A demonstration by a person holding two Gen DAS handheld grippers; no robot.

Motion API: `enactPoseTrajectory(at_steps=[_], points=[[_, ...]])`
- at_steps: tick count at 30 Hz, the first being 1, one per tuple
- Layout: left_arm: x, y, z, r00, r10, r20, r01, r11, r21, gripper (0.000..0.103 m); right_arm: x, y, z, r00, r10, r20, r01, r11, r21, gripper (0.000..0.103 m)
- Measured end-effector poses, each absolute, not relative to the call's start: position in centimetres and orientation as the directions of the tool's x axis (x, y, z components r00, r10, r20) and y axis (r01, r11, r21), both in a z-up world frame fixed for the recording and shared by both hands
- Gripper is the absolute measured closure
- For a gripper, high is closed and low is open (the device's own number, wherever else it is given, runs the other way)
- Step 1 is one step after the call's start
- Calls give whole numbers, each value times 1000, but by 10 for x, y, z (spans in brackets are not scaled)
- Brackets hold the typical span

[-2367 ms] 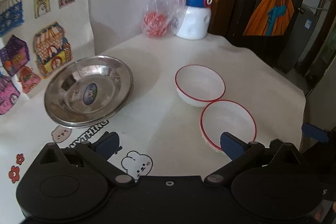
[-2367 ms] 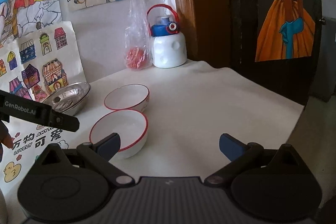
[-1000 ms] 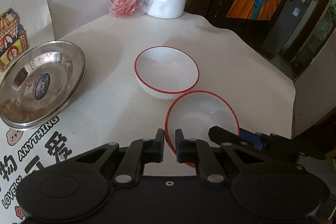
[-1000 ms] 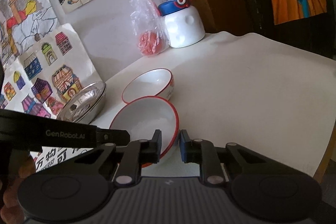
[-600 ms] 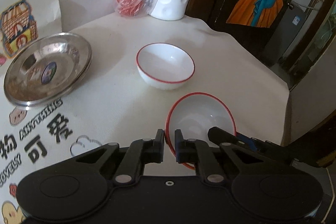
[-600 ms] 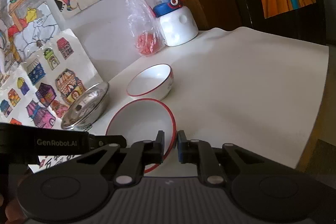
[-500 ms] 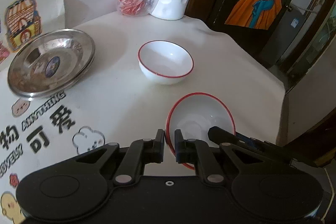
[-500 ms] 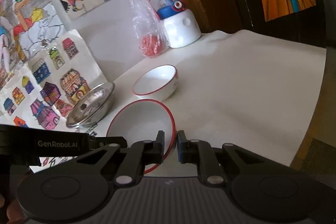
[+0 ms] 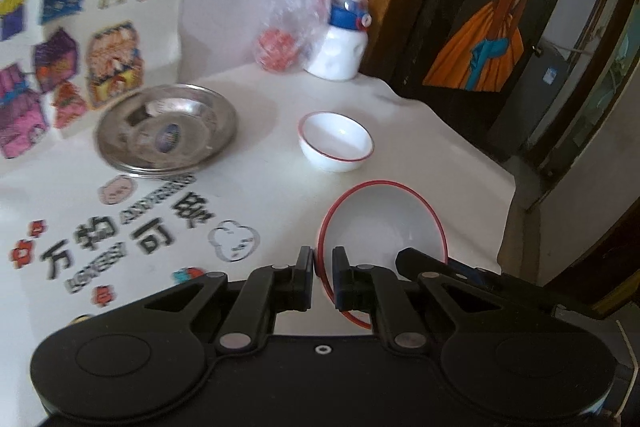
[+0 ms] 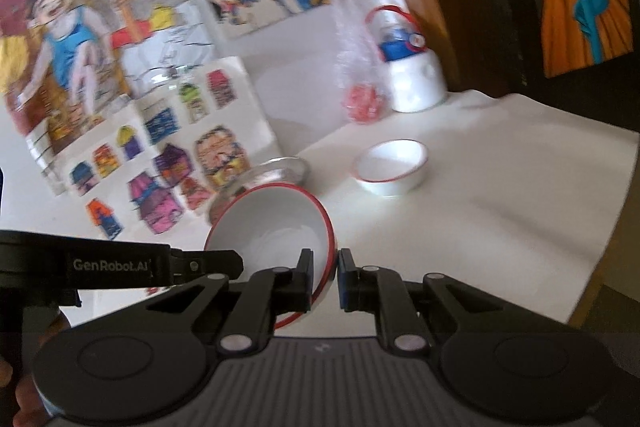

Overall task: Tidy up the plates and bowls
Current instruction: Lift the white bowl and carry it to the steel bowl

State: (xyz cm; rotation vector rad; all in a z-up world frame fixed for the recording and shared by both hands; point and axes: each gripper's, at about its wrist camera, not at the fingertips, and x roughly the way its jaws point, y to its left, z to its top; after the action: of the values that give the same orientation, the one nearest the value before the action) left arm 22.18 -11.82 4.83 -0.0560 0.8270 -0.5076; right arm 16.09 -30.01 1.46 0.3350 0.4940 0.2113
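Note:
A white bowl with a red rim (image 9: 384, 227) hangs tilted above the table, held from both sides. My left gripper (image 9: 323, 267) is shut on its left rim. My right gripper (image 10: 325, 269) is shut on the opposite rim of this held bowl (image 10: 272, 227). The left gripper's black arm (image 10: 120, 267) reaches in from the left in the right wrist view. A second red-rimmed bowl (image 9: 336, 141) (image 10: 390, 167) stands upright on the table farther off. A steel plate (image 9: 166, 129) (image 10: 276, 171) lies to its left, partly hidden behind the held bowl in the right wrist view.
A white bottle with a blue cap and red handle (image 9: 340, 43) (image 10: 412, 67) and a plastic bag holding something red (image 9: 276, 49) stand at the back by the wall. Drawings lean against the wall on the left. The table edge (image 9: 508, 207) drops off at the right.
Both grippers, open at first, closed on the near bowl's rim. They have since lifted it and drawn it back, away from the second bowl; the far things look smaller now.

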Motion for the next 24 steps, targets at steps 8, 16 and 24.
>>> enactPoseTrajectory(at_steps=[8, 16, 24], points=[[195, -62, 65, 638, -402, -657, 342, 912, -226, 94, 148, -249, 28, 842, 358, -404, -222, 912, 344, 89], [171, -10, 72, 667, -355, -655, 273, 935, -228, 94, 129, -208, 34, 791, 432, -432, -319, 895, 312, 89], [145, 22, 59, 608, -346, -715, 252, 938, -240, 94, 106, -190, 31, 732, 459, -504, -373, 889, 267, 89]])
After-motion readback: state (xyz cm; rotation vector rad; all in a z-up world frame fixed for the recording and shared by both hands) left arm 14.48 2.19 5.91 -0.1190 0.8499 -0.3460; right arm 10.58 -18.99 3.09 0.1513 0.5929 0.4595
